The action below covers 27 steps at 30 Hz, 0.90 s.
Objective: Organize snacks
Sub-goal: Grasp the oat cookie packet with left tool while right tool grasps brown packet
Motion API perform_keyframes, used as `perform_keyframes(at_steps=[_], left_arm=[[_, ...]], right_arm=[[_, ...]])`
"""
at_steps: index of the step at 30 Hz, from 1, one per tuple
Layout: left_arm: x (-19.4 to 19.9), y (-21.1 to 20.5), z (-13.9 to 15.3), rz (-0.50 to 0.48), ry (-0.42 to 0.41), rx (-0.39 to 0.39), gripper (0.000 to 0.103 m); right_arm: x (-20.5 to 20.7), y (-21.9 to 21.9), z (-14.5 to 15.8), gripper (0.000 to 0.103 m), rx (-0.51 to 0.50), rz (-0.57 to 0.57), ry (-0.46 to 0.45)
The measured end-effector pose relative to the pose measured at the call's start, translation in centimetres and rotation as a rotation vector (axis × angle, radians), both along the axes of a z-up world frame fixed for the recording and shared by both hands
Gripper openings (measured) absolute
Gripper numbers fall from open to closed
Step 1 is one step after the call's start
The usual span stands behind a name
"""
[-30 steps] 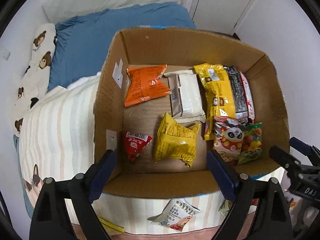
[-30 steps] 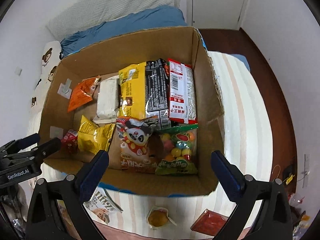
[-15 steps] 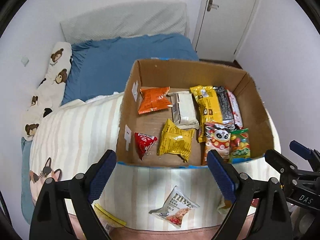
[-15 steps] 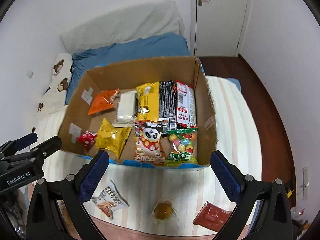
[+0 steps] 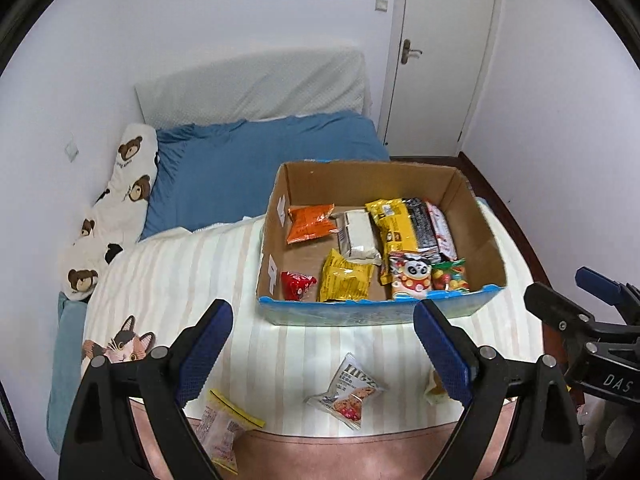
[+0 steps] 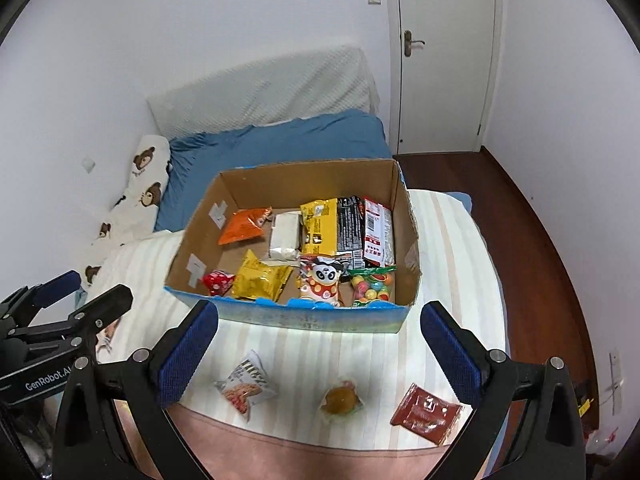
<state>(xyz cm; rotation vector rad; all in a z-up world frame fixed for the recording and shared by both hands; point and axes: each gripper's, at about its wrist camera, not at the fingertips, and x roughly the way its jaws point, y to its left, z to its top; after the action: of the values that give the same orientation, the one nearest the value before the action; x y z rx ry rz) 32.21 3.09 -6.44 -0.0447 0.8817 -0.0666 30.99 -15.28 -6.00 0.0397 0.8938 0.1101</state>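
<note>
A cardboard box (image 5: 476, 232) (image 6: 408, 236) sits on the striped bedspread, holding several snack packs: orange (image 5: 310, 222), yellow (image 5: 344, 282), panda (image 5: 410, 276) and others. Loose on the bed in front lie a white cookie pack (image 5: 348, 390) (image 6: 242, 386), a pink pack (image 5: 222, 430), a round yellow pastry (image 6: 340, 400) and a dark red packet (image 6: 426, 408). My left gripper (image 5: 322, 350) hovers open above the near bed, nothing between its fingers. My right gripper (image 6: 318, 354) is open and empty too, beside it on the right.
The bed runs back to a blue sheet (image 5: 256, 168), a bear-print pillow (image 5: 120, 200) at the left wall and a grey headboard cushion (image 5: 256, 84). A white door (image 5: 440, 48) and dark wood floor (image 6: 532, 248) lie to the right. A cat print (image 5: 120, 346) marks the bedspread.
Both grippers have pulled back and risen away from the box, still open. The box now looks smaller and farther off, and the loose snacks on the near bed have come into view.
</note>
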Motion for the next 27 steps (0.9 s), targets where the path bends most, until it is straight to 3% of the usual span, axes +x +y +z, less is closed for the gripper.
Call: perform_keyframes(at_steps=[7, 10, 12, 15, 22, 27], left_arm=[[-2.4, -0.2, 1.2, -0.023, -0.013, -0.031, 0.093], [-3.3, -0.5, 0.7, -0.028, -0.003, -0.041, 0.093], [-3.3, -0.6, -0.5, -0.047, 0.03, -0.067, 0.103], [-3.0, -0.9, -3.2, -0.065, 0.104, -0.095, 0.103], [-1.5, -2.0, -11.3, -0.067, 0.265, -0.002, 0.103], [-1.3, -2.7, -15.4, -0.074, 0.319, 0.089, 0.103]], right_arm=[[-3.5, -0.1, 2.4, 0.103, 0.028, 0.0, -0.065], [-4.3, -0.9, 2.1, 0.103, 0.05, -0.017, -0.043], [-4.4, -1.9, 1.0, 0.103, 0.07, -0.037, -0.011], [-4.0, -4.0, -2.1, 0.103, 0.094, -0.088, 0.078], [-2.7, -10.3, -10.6, 0.103, 0.074, -0.199, 0.27], [-0.7, -10.9, -16.8, 0.103, -0.11, -0.047, 0.424]])
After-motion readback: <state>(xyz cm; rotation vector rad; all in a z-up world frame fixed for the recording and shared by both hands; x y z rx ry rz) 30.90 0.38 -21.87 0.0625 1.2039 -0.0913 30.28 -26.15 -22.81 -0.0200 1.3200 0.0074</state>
